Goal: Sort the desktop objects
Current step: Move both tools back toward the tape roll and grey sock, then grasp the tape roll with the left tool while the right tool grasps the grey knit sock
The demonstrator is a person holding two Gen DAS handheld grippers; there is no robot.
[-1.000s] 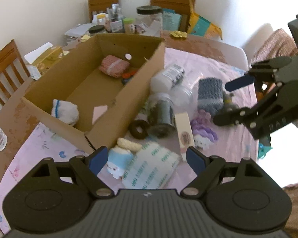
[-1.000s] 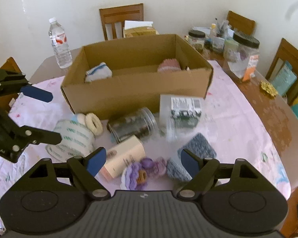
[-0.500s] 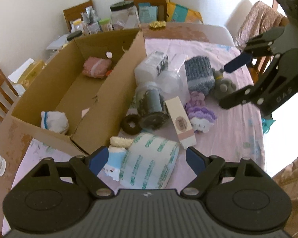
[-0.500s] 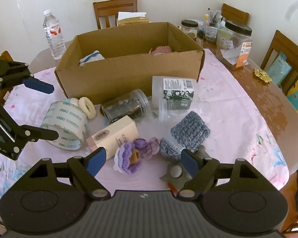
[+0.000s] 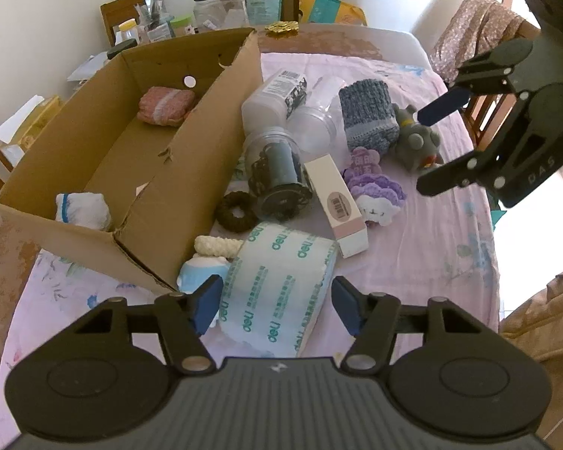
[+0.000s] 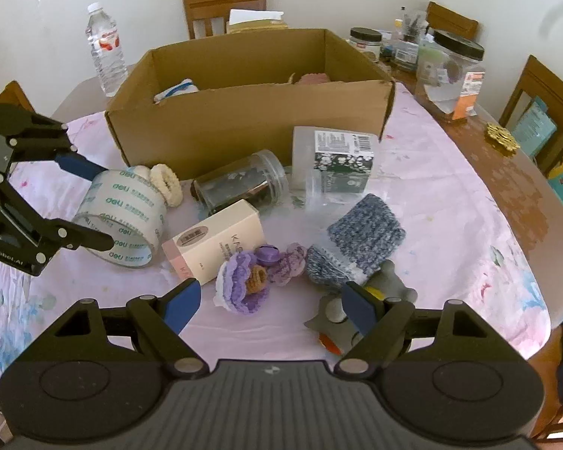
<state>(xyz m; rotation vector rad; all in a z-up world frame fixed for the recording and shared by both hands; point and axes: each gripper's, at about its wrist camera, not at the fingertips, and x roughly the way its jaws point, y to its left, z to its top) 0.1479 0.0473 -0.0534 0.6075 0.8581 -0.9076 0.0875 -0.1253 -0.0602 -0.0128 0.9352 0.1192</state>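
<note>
Your cardboard box (image 6: 251, 127) stands open at the back of the pink tablecloth (image 6: 443, 202) and already holds a white-and-blue sock bundle (image 5: 82, 206) and a pink knitted bundle (image 5: 166, 105); the sorting looks to be at an early stage, with most items loose in front of it. The tape roll (image 5: 277, 288) lies on its side just before your left gripper (image 5: 274, 303), whose jaws stand wide and empty to either side of it. Judged as the step in hand: bring the jaws down square across the roll's width and close on the band, not on its slippery face.

Your right gripper (image 6: 270, 304) also stands wide and holds nothing, above the purple crochet flower (image 6: 244, 281) and the grey plush toy (image 6: 371, 292).

Obstructions near the tape: a cream scrunchie (image 5: 217, 244) and a small pale-blue figure (image 5: 200, 273) touch its box side, and the pink-ended carton (image 5: 336, 204) lies just beside its far edge. A dark scrunchie (image 5: 237, 212), a clear jar (image 5: 276, 176) on its side, a labelled plastic tub (image 6: 334, 161) and a blue knitted piece (image 6: 356, 240) crowd the middle
</note>
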